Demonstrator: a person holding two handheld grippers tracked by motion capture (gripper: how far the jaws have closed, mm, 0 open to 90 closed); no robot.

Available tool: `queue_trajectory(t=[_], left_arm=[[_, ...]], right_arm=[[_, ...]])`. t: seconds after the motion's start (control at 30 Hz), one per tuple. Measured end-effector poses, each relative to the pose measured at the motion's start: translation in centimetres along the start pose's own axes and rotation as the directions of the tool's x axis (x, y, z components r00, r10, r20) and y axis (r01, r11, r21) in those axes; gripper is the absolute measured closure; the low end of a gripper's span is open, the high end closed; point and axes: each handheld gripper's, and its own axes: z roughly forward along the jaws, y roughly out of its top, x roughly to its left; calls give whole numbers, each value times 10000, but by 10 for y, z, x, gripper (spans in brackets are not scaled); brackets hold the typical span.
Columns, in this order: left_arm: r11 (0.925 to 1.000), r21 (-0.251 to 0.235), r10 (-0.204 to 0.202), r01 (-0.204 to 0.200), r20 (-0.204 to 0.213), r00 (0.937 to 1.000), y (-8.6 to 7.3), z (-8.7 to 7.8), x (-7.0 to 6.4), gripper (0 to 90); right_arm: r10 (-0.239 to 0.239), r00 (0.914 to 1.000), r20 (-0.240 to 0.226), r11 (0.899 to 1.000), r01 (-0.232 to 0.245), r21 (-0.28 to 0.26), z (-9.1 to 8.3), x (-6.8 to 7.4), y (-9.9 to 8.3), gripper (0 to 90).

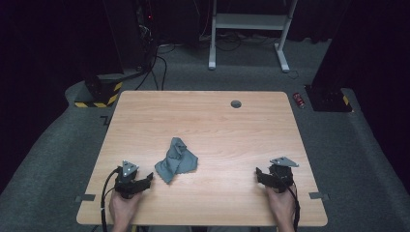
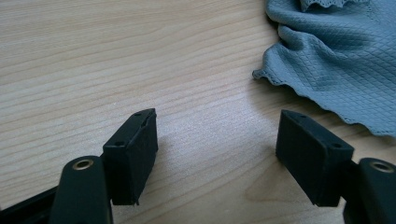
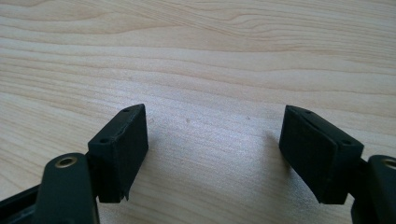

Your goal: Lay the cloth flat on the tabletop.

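Left gripper [image 1: 145,182] spread just beside the crumpled grey cloth [image 1: 176,160]; right gripper [image 1: 261,175] spread over bare table [image 1: 217,125]

I see a bare wooden table [image 1: 203,116] with a round grommet [image 1: 236,104] near its far edge, a white frame [image 1: 249,21] behind, and a red can [image 1: 299,100] on the grey carpet [image 1: 43,150].

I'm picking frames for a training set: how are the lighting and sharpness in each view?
High view: table evenly lit, surroundings nearly black, image soft, grey cloth low in detail. Left gripper view: bright, the cloth's quilted weave sharp, the near jaws slightly soft. Right gripper view: wood grain crisp, faint shadows by the jaws, no glare.
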Motion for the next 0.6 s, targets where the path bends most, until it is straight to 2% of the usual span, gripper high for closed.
queue_trajectory(t=[0.5,0.53,0.57,0.6], left_arm=[[10000,-41,-75,75,73,9999,0,0,2,300],[9996,-36,-271,271,109,9996,1,-1,2,304],[9996,-36,-271,271,109,9996,1,-1,2,311],[9986,-39,-528,529,290,9982,1,-1,3,318]], right_arm=[[-2,10000,-5,10000,2,15,0,0,0,235],[2,10000,-7,10000,-2,14,0,0,0,235],[2,10000,-7,10000,-2,14,0,0,0,235],[3,10000,-5,10000,-3,14,0,0,0,235]])
